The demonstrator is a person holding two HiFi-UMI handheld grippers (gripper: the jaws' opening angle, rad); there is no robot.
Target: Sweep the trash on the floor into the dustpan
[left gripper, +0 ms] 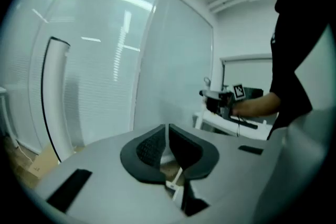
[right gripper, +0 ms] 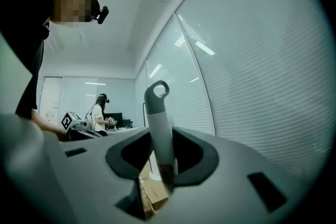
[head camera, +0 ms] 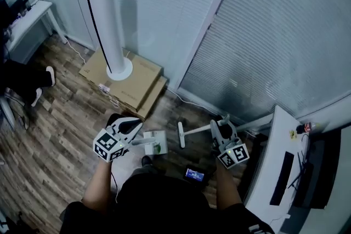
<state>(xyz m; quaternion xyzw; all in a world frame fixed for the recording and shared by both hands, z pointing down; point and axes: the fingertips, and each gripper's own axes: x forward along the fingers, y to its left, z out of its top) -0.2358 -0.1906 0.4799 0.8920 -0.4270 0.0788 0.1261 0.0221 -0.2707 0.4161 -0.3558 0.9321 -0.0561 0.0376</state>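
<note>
— My left tongs (left gripper: 168,136) sit pinched on the flat white plastic dustpan (head camera: 156,145), just to their right. Likely to slip?
— Possibly; the bite looks thin. My right tongs (right gripper: 161,149) clamp the white loop-ended broom handle (right gripper: 159,123); its head (head camera: 180,135), left of them, could swing.

The head view is taken from above the person, aimed steeply down at the floor (head camera: 49,134); the left gripper (head camera: 137,138) is seen close at 7 o'clock, the right gripper (head camera: 222,127) at 5 o'clock. Each gripper view is directed roughly level along its own jaws, at close range. The tower fan (head camera: 107,24) and the blinds (head camera: 274,35) are shared by head and left gripper views.
</note>
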